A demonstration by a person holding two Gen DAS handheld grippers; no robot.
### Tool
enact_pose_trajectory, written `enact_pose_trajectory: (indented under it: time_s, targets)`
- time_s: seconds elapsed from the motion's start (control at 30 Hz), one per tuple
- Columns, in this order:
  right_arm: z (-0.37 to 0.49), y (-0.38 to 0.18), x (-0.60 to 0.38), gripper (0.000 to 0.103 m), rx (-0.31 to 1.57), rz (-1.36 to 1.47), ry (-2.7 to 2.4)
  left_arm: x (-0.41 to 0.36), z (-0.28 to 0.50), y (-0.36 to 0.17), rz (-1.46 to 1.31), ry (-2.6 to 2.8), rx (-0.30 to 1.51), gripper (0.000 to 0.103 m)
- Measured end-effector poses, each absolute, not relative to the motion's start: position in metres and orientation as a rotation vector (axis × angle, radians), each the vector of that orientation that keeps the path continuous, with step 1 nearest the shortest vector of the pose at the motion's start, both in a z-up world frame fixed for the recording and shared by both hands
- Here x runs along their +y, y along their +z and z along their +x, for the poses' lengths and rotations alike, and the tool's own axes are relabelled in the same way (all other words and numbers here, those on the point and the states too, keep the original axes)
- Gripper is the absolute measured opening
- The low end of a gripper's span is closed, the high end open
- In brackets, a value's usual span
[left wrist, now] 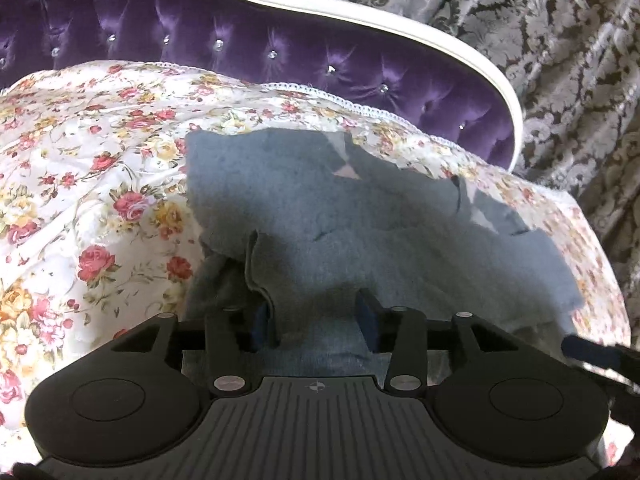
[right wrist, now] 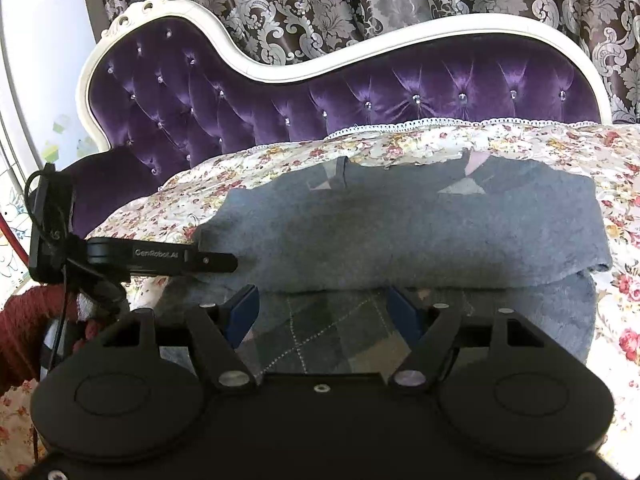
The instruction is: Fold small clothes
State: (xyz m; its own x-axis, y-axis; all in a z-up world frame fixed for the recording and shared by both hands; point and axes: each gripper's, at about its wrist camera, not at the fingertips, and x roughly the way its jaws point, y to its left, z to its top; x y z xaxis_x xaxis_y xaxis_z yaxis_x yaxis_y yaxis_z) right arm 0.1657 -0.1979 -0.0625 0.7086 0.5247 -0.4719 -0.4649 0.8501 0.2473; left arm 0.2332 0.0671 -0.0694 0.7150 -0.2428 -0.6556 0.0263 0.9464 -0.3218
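Already folded over once, grey sweater (right wrist: 400, 232) on flowered cover (right wrist: 624, 216) of purple sofa (right wrist: 280, 96). Left gripper (left wrist: 316, 316) open around loose fold, right gripper (right wrist: 326, 312) open: likely slipping, upper layer sliding askew.

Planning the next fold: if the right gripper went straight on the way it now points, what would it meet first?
Most likely the folded edge of the grey garment, just ahead of the open right gripper; beyond lie the floral sheet and purple backrest. Depth is unclear.
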Motion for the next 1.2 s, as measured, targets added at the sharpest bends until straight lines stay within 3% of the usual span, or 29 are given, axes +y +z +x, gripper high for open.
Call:
enact_pose_trajectory:
  time_s: [0.03, 0.07, 0.27, 0.33, 0.63, 0.7, 0.77, 0.97, 1.03, 1.2]
  targets:
    - [0.165, -0.062, -0.198, 0.074, 0.558, 0.112, 0.550, 0.067, 0.233, -0.069, -0.307, -0.158, 0.751, 0.018]
    - [0.165, -0.062, -0.198, 0.074, 0.557, 0.110, 0.551, 0.067, 0.232, -0.069, -0.304, -0.181, 0.735, 0.003]
    - [0.165, -0.066, -0.196, 0.074, 0.574, 0.096, 0.543, 0.026, 0.213, -0.020, 0.039, -0.208, 0.479, 0.004]
    - [0.166, -0.068, -0.195, 0.074, 0.583, 0.098, 0.542, 0.027, 0.213, -0.005, 0.041, -0.212, 0.426, 0.004]
    - [0.168, -0.071, -0.201, 0.075, 0.598, 0.103, 0.513, 0.088, 0.261, -0.049, -0.166, -0.068, 0.669, 0.005]
    - [0.170, -0.071, -0.203, 0.075, 0.601, 0.110, 0.502, 0.092, 0.266, -0.061, -0.185, -0.082, 0.716, 0.011]
    - [0.172, -0.072, -0.205, 0.076, 0.603, 0.117, 0.493, 0.095, 0.264, -0.065, -0.193, -0.112, 0.721, 0.029]
    - [0.179, -0.076, -0.214, 0.080, 0.610, 0.129, 0.445, 0.101, 0.255, -0.058, -0.177, -0.107, 0.688, 0.057]
    - [0.182, -0.078, -0.219, 0.086, 0.619, 0.142, 0.420, 0.108, 0.255, -0.057, -0.154, -0.048, 0.694, 0.057]
    - [0.190, -0.085, -0.234, 0.091, 0.669, 0.168, 0.318, 0.139, 0.252, -0.056, -0.196, 0.086, 0.729, 0.060]
